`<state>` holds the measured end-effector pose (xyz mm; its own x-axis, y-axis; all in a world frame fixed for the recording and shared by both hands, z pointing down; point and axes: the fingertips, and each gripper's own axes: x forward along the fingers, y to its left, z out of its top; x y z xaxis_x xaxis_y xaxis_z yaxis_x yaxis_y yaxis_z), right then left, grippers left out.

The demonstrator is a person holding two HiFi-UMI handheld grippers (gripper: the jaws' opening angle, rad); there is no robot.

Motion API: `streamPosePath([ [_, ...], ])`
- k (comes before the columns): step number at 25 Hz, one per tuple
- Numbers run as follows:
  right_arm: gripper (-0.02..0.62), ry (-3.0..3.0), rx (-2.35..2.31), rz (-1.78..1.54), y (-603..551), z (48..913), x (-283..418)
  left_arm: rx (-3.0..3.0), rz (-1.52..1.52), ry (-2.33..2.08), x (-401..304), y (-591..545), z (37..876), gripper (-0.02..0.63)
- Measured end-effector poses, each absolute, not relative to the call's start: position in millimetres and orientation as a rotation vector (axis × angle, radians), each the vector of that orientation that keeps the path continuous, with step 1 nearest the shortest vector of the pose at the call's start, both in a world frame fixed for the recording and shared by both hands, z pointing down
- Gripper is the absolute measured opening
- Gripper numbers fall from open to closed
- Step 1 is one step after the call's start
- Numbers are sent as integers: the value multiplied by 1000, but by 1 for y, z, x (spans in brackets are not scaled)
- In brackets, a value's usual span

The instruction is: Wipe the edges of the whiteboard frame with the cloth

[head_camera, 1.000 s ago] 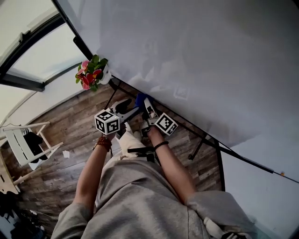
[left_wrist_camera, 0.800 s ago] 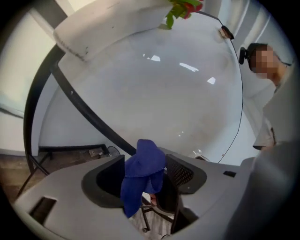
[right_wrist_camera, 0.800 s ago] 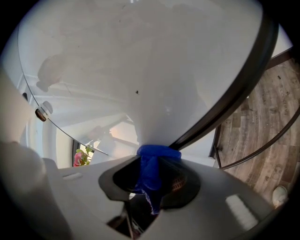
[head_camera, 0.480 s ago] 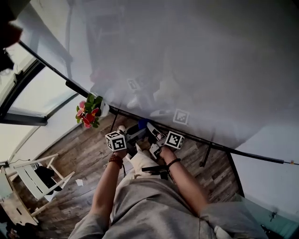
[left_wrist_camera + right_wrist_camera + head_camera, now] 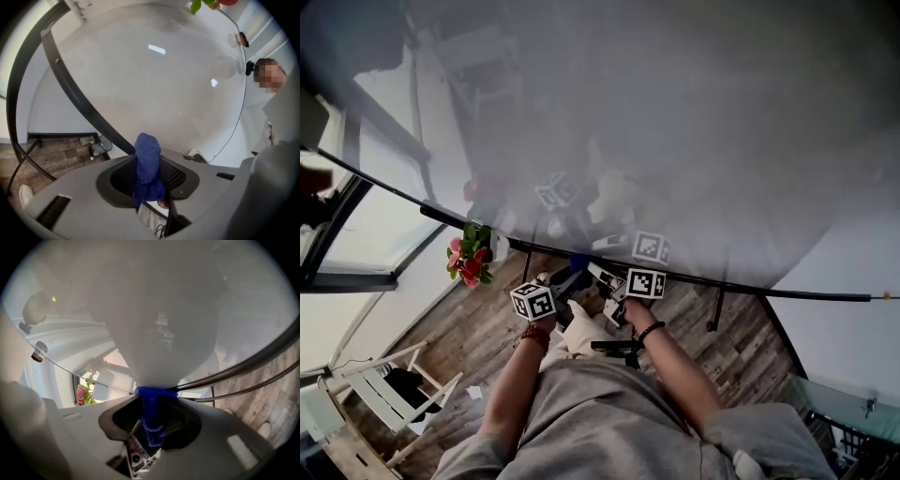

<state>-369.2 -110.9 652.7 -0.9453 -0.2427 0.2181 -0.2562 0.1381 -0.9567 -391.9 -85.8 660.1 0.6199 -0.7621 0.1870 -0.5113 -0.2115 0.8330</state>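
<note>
Two hand-held grippers meet at one spot low on the board, and both have hold of the same blue cloth [image 5: 148, 154]. The left hand-held gripper [image 5: 566, 279] has just been closing its jaws, and its own view shows them pinched on the cloth, a rounded wad standing up between them. The right hand-held gripper [image 5: 598, 274] is clamped on another part of the cloth, whose top bunches right against the lower edge of the whiteboard [image 5: 703, 141], where the dark frame [image 5: 741, 286] runs past. Gripping it from both sides seems meant to keep the soft fabric bunched and steady, so that a firm pad rather than a loose flap meets the narrow rail. Both tools point almost level toward the board, which suits pressing the wad onto the bottom edge. From where I stand the cloth looks to be at the frame and touching it, though I cannot tell how hard it presses. I judge the wiping to be only starting, with most of the rail to the right not yet covered. Off to the left a pot of flowers [image 5: 467, 259] stands clear of the work, above the wooden floor [image 5: 478, 328].
</note>
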Motion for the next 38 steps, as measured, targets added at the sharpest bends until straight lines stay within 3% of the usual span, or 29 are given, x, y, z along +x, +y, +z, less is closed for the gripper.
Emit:
streamPosePath([
  [7,181,-2413,568,1938,-103,633,-330,1843,-357,-1181,-402,-101,664,124],
  [14,178,-2705,846,1814,-79,526,-211,1807,-404,-1256,-402,-99,665,124],
  [18,161,-2932,925,1413,-56,459,-184,1777,-396,-1271,-406,-98,666,124],
  [23,150,-2870,1192,495,-44,424,-170,1783,-320,-1291,-405,-98,664,124],
  [25,158,-2767,1239,305,-45,428,-171,1795,-288,-1315,-406,-98,664,124],
  [38,160,-2761,1235,404,-36,438,-197,1790,-207,-1466,-410,-101,666,124],
])
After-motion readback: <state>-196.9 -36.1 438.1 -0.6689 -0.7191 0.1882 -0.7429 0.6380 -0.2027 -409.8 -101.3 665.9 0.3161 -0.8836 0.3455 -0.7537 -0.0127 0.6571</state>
